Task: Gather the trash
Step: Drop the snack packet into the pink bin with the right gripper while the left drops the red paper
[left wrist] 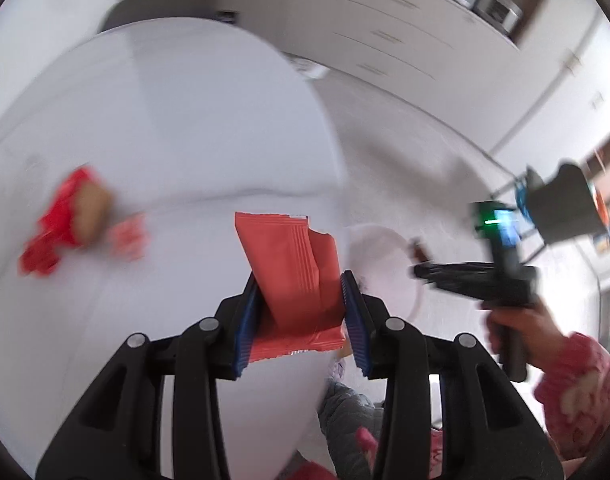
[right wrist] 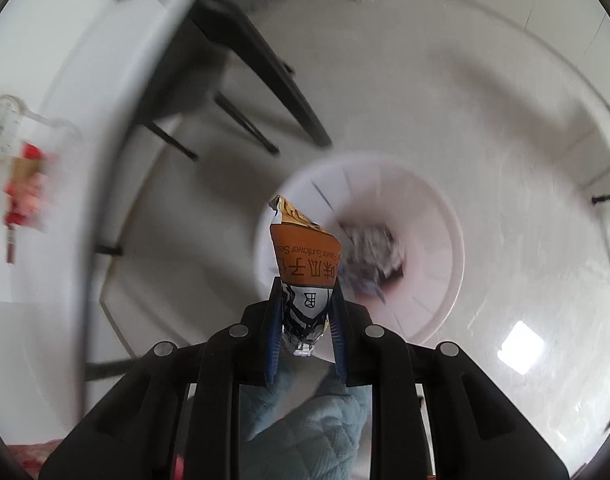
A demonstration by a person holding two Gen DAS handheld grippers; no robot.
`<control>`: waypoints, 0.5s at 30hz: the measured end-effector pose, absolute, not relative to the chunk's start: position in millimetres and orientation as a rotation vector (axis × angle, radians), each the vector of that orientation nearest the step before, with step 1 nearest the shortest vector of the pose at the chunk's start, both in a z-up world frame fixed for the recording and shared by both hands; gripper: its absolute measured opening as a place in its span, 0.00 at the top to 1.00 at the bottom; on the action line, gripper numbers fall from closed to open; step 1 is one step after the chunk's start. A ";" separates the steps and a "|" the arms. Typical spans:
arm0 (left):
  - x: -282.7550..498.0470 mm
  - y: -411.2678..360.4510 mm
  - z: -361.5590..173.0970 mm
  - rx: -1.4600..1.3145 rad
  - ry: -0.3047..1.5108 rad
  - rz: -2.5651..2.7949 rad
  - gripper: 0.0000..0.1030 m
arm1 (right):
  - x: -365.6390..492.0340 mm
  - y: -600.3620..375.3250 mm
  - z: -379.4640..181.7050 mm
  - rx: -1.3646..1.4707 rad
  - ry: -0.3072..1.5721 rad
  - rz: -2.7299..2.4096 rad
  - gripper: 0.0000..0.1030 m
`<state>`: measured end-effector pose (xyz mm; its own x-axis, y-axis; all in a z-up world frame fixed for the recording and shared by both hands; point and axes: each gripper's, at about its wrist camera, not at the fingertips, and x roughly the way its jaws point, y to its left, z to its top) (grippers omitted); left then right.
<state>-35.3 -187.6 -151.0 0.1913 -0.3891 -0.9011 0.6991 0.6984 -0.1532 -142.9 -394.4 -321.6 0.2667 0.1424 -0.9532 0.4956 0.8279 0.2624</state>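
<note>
Left claw [left wrist: 301,312] grips wrapper [left wrist: 293,276]; bin [right wrist: 437,208] right-view only.

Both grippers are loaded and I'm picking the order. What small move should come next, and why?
Probably open the right gripper and drop its orange seed packet. The packet is pinched between the pads and hangs over the white bin, which already holds trash. The left gripper holds a red wrapper above the white table, so it can follow.
</note>
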 end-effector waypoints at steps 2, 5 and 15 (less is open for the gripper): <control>-41.4 -209.9 -161.7 0.347 1.161 -0.801 0.62 | -142.6 -402.0 -357.3 0.596 1.356 -0.256 0.78; -48.9 -237.7 -176.6 0.376 1.187 -0.801 0.62 | -143.2 -407.1 -392.6 0.588 1.412 -0.264 0.68; -65.7 -282.7 -190.5 0.460 1.191 -0.799 0.62 | -168.0 -421.3 -347.8 0.528 1.336 -0.309 0.25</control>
<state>-65.7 -282.7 -190.5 0.1521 -0.3040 -0.9404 0.7553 0.6495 -0.0878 -168.0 -421.3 -347.8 0.2173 0.0844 -0.9724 0.5033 0.8439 0.1857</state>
